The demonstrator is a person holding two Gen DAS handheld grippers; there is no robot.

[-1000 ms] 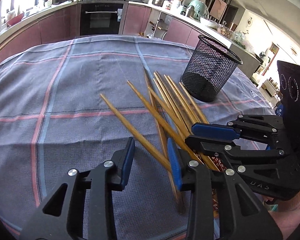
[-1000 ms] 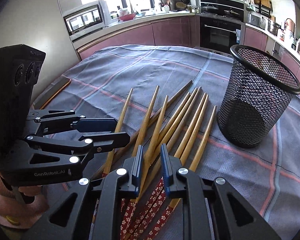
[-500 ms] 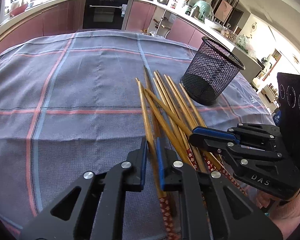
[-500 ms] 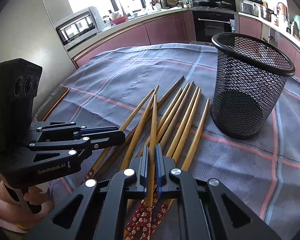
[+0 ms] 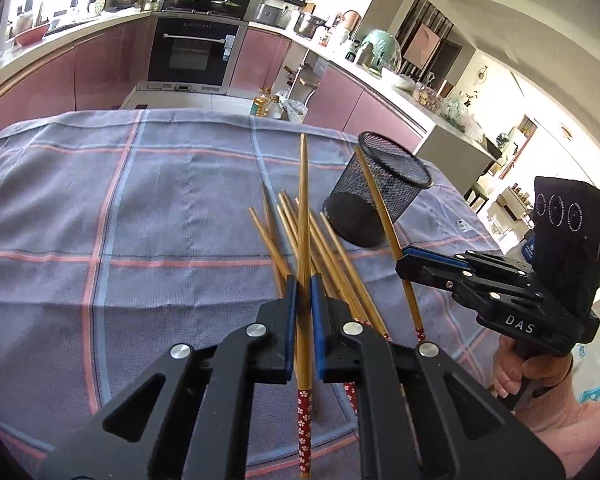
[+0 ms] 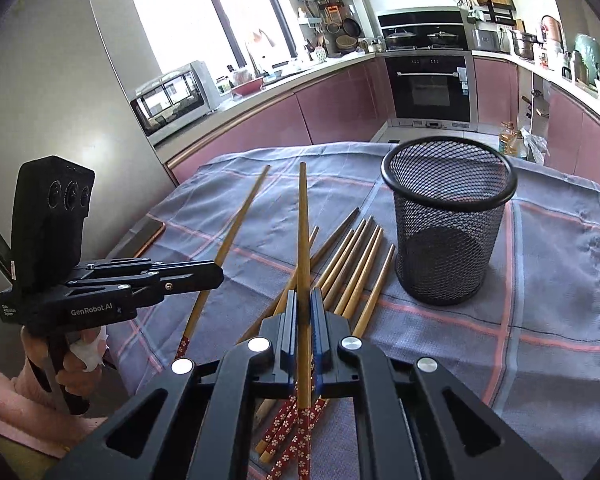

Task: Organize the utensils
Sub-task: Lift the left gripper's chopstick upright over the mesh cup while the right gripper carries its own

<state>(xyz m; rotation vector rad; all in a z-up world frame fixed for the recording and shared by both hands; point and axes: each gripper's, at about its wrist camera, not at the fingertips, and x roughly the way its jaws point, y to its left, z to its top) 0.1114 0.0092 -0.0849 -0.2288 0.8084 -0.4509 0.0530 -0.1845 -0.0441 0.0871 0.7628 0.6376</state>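
Note:
Each gripper holds one bamboo chopstick with a red flowered end. My left gripper [image 5: 304, 284] is shut on a chopstick [image 5: 304, 208] lifted off the cloth, its thin tip pointing away and upward. My right gripper [image 6: 305, 296] is shut on another chopstick [image 6: 303, 220], raised the same way. In the left wrist view the right gripper [image 5: 402, 258] and its chopstick [image 5: 380, 204] cross in front of the black mesh cup [image 5: 360, 200]. In the right wrist view the left gripper [image 6: 218, 274] is at the left. Several chopsticks [image 6: 352, 272] lie on the cloth left of the empty cup [image 6: 448, 240].
A grey-blue checked tablecloth [image 5: 140, 220] covers the table. A flat dark object [image 6: 148, 236] lies at the table's left edge. Beyond the far edge are pink kitchen cabinets, an oven [image 5: 192, 52] and bottles [image 6: 510, 138] on the floor. A person's hand [image 6: 84, 356] grips the left handle.
Both grippers closed, each on one chopstick from the pile, then rose. The two held chopsticks now stand clear of the cloth with their tips tilted up.

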